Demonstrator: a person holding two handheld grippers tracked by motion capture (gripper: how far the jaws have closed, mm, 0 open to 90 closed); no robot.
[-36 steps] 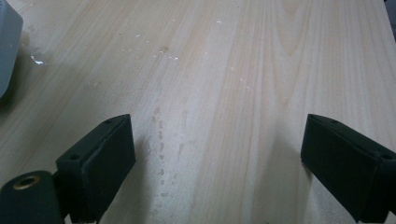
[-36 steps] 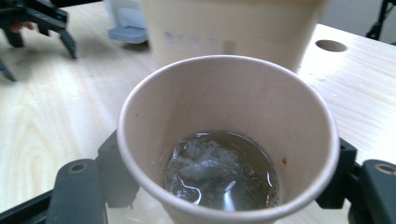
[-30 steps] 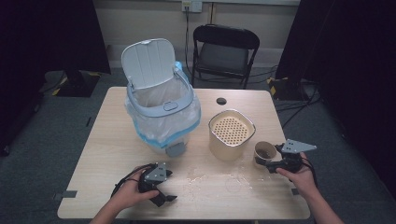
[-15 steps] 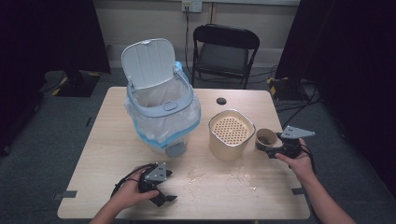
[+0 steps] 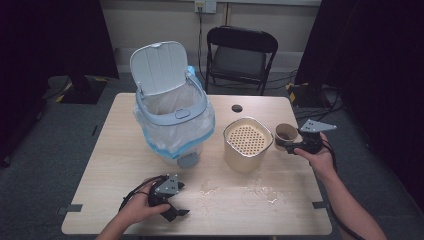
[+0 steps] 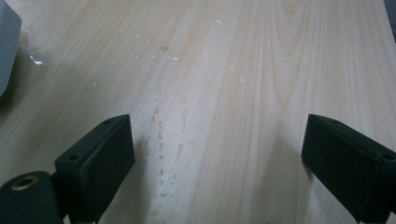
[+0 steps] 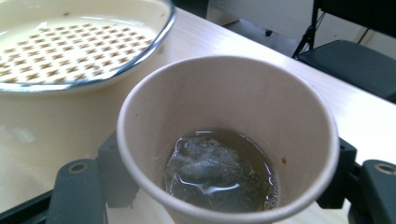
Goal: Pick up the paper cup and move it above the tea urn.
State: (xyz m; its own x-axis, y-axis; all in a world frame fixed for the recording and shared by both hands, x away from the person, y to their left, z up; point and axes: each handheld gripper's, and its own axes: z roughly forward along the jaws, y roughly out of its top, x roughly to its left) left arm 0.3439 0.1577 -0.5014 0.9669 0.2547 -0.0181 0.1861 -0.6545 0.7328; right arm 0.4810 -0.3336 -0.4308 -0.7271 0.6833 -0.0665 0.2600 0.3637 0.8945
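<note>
Right tongs (image 5: 295, 146) pinching the paper cup (image 5: 285, 136) just right of the strainer pot (image 5: 247, 142), while the left tongs (image 5: 172, 210) sit spread, further off.

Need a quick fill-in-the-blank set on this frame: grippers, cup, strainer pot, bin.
1. The right gripper is shut on a paper ____.
2. The cup holds brownish ____.
3. The left gripper has its jaws ____ over the table.
4. The lid of the bin is ____.

Missing: cup; liquid; open; open
</note>
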